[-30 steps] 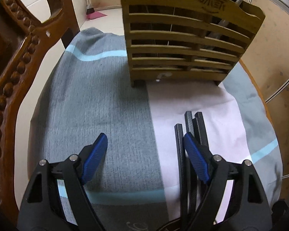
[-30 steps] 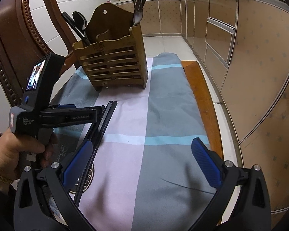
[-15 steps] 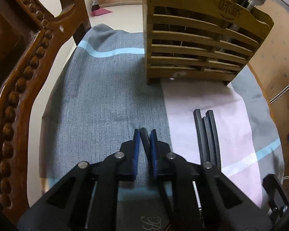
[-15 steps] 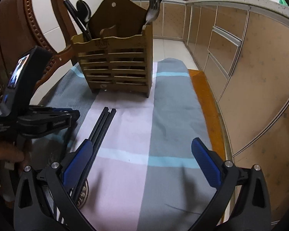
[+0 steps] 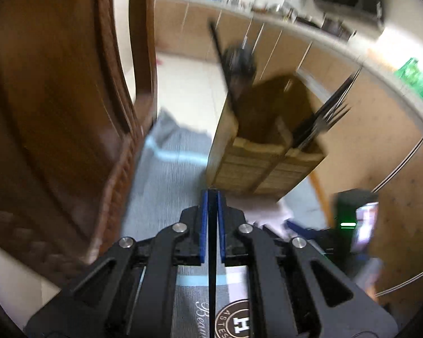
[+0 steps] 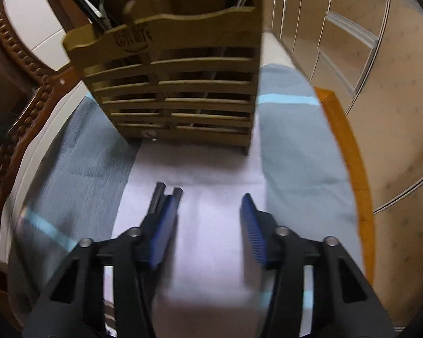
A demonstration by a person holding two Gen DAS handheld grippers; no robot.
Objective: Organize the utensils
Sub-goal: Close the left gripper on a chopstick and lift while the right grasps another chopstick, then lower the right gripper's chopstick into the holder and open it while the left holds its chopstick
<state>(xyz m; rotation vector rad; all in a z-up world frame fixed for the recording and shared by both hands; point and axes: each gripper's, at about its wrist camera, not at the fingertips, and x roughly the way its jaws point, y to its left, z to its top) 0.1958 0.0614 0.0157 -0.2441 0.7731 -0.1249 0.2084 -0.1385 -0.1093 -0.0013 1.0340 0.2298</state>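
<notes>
Left wrist view: we saw our left gripper [image 5: 212, 211] clamped on one black chopstick [image 5: 212, 267], before the wooden holder [image 5: 256, 166]. Our right gripper [image 6: 210, 225] was closing, nothing between its pads, beside the chopsticks [image 6: 166, 194] on the cloth [image 6: 296, 155].

One slatted wooden utensil holder [image 6: 180, 84]. Black chopsticks: one clamped between blue pads [image 5: 212, 225], and two ends showing on the cloth [image 6: 167, 194] in the right wrist view, the rest hidden behind a gripper finger; those standing in the holder are too blurred to count. One fork [image 5: 328, 117] at the holder's right end, one striped tablecloth [image 6: 293, 152], one carved wooden chair [image 6: 22, 112].
</notes>
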